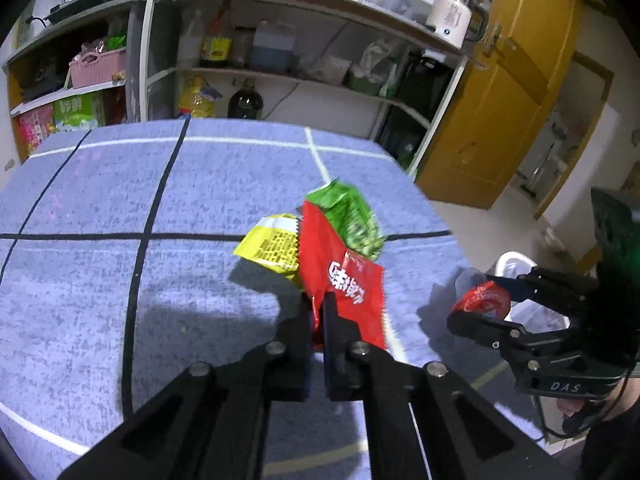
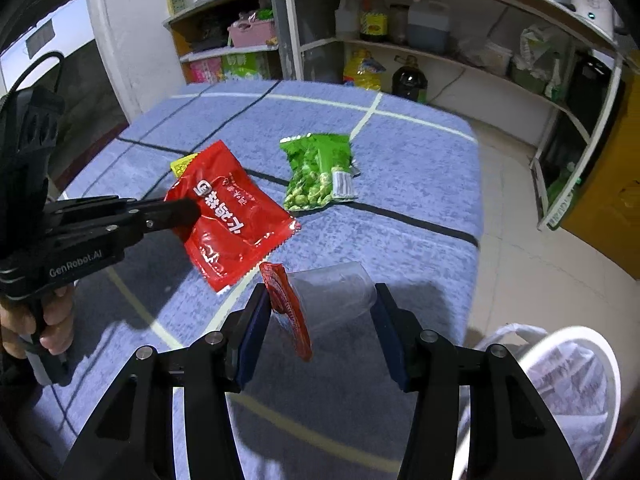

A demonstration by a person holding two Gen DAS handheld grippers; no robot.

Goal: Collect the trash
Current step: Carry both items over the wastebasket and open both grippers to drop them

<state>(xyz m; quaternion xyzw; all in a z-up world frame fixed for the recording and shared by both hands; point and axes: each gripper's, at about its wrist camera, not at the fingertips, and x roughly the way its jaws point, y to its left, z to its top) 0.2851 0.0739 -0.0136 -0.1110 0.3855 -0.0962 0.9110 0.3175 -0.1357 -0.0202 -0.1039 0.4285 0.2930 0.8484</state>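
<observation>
My left gripper (image 1: 317, 300) is shut on the edge of a red snack wrapper (image 1: 344, 276) and holds it above the blue tablecloth; both also show in the right wrist view, gripper (image 2: 188, 210), wrapper (image 2: 232, 216). A yellow wrapper (image 1: 272, 246) and a green pea packet (image 1: 352, 216) lie on the cloth behind it; the green packet also shows in the right wrist view (image 2: 318, 172). My right gripper (image 2: 320, 312) is shut on a clear plastic cup (image 2: 340, 296) with a red peeled lid (image 2: 286, 304), near the table's right edge; it also shows in the left wrist view (image 1: 486, 300).
A white bin with a plastic liner (image 2: 568, 364) stands on the floor at the table's right. The blue checked tablecloth (image 1: 100, 280) covers the table. Shelves (image 1: 280, 72) with bottles and boxes stand behind. A yellow door (image 1: 500, 112) is at the right.
</observation>
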